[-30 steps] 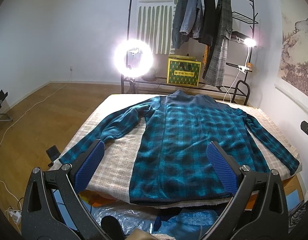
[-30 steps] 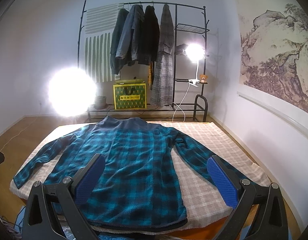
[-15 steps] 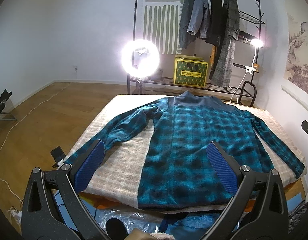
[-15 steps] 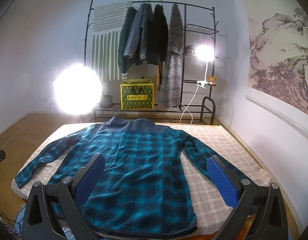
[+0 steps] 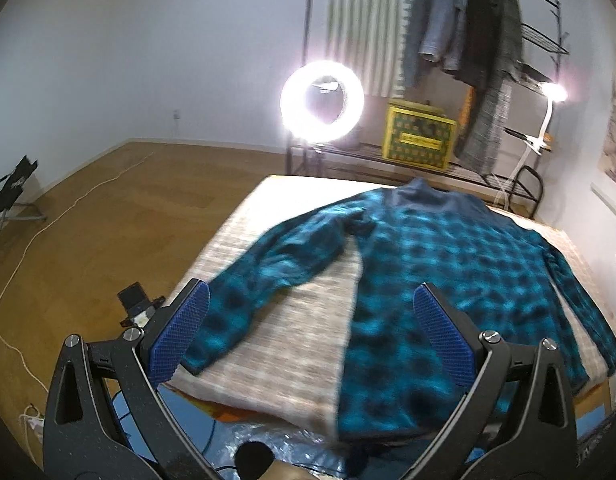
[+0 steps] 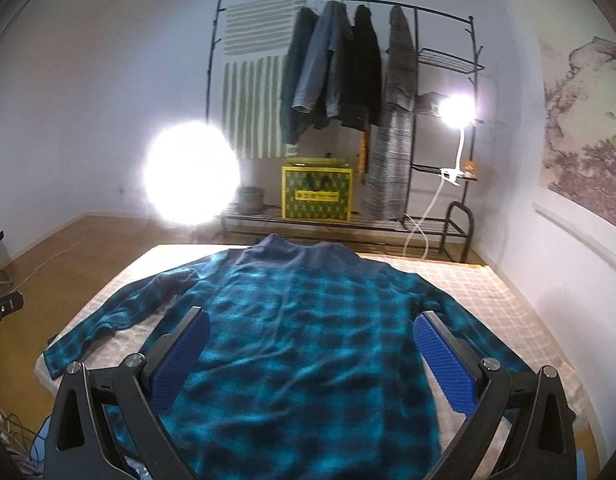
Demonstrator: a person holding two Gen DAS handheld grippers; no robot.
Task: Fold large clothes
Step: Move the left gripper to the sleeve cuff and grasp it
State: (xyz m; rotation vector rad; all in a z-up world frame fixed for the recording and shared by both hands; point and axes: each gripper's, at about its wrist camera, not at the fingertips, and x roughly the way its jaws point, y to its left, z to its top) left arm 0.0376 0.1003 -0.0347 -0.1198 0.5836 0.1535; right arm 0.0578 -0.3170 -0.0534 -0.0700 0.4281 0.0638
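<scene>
A large teal and black plaid shirt (image 5: pixel 460 264) lies flat, back up, on a table covered with a beige checked cloth (image 5: pixel 291 344), both sleeves spread out. It also shows in the right wrist view (image 6: pixel 308 344). My left gripper (image 5: pixel 310 330) is open and empty, above the table's near left part, close to the left sleeve (image 5: pixel 267 272). My right gripper (image 6: pixel 310 354) is open and empty, over the shirt's lower body. The right sleeve (image 6: pixel 468 332) runs past its right finger.
A clothes rack (image 6: pixel 348 80) with hanging coats, a yellow box (image 6: pixel 316 194), a ring light (image 5: pixel 322 100) and a clip lamp (image 6: pixel 458 106) stand behind the table. A wall runs along the right. Wooden floor with cables and a small camera (image 5: pixel 137 304) lies left.
Both grippers have moved left and forward toward the table. The left view now centres on the left sleeve; the right view sits over the shirt body. The shirt has not moved.
</scene>
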